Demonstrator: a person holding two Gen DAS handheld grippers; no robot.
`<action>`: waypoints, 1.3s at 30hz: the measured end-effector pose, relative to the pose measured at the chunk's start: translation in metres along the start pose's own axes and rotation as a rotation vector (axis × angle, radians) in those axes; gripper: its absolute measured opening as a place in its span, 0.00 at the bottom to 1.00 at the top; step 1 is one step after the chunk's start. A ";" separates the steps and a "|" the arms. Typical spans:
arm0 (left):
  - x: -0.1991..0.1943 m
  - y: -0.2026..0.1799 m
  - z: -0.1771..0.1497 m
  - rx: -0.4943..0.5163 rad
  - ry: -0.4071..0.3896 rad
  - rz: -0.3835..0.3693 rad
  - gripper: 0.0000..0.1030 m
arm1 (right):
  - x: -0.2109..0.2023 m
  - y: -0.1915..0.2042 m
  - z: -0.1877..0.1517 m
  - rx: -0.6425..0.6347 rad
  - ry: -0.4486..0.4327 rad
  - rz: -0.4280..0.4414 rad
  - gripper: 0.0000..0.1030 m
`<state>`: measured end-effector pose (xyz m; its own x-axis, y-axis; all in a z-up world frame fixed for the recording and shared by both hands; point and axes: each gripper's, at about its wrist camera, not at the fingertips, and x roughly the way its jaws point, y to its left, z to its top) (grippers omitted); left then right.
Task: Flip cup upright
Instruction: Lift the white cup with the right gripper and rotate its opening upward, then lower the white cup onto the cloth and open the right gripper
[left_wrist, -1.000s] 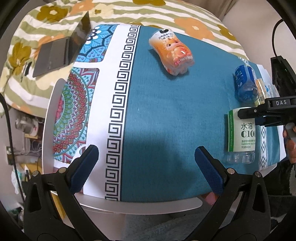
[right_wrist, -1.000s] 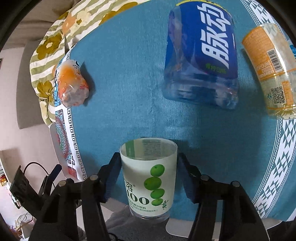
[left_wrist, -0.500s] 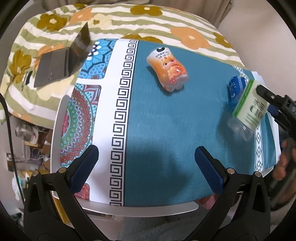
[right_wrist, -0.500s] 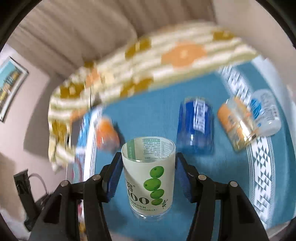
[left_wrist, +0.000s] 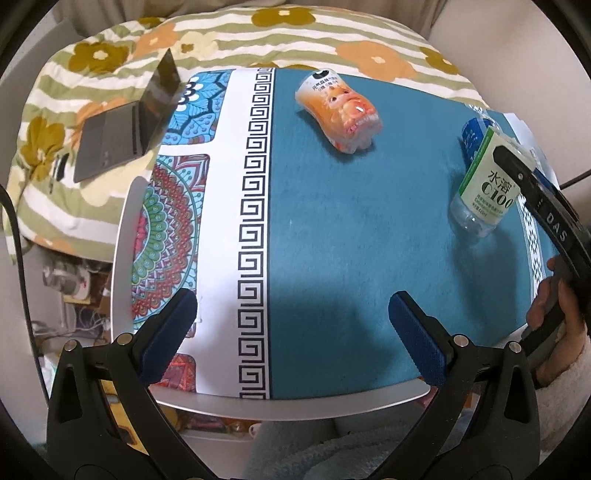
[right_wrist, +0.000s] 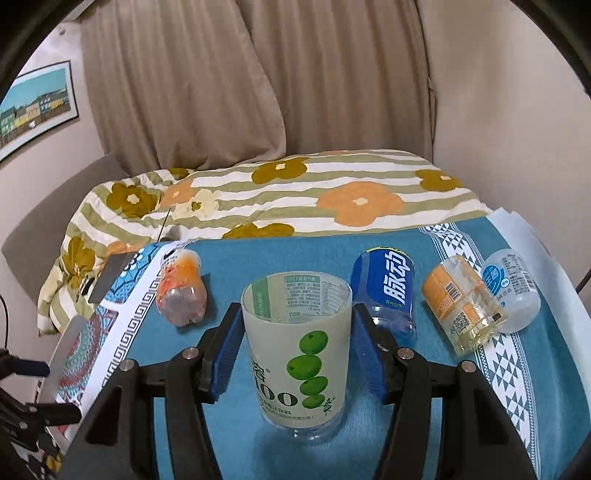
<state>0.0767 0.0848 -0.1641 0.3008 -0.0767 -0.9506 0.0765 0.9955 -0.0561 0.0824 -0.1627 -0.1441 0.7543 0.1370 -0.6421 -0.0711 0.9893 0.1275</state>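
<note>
Teal tablecloth (right_wrist: 236, 266) — right tongs (right_wrist: 295, 354) clamp cup (right_wrist: 295, 354).

- One green-label cup (right_wrist: 297, 354) showing, open end up.
- Four cut bottle cups lying sideways: orange (right_wrist: 181, 291), blue (right_wrist: 386, 288), amber (right_wrist: 461, 302), clear (right_wrist: 511, 288).
- One laptop (left_wrist: 125, 125) sitting open.

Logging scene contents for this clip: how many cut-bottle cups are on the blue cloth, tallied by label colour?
Green-and-white: 1, the C100 cup gripped by the right gripper
Orange: 2, the cartoon cup and barcode cup
Blue: 1
White-and-blue: 1
Total: 5
</note>
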 end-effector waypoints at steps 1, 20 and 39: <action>0.000 0.000 0.000 0.000 -0.001 0.000 1.00 | -0.003 0.003 -0.003 -0.013 0.003 -0.002 0.53; -0.020 -0.015 -0.003 -0.001 -0.039 -0.023 1.00 | -0.022 0.016 -0.023 -0.076 0.086 -0.033 0.58; -0.128 -0.062 -0.003 -0.029 -0.337 -0.008 1.00 | -0.123 -0.033 0.028 -0.011 0.171 -0.043 0.99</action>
<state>0.0304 0.0326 -0.0403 0.5979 -0.0943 -0.7960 0.0548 0.9955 -0.0768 0.0102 -0.2141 -0.0478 0.6351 0.0998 -0.7659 -0.0484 0.9948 0.0894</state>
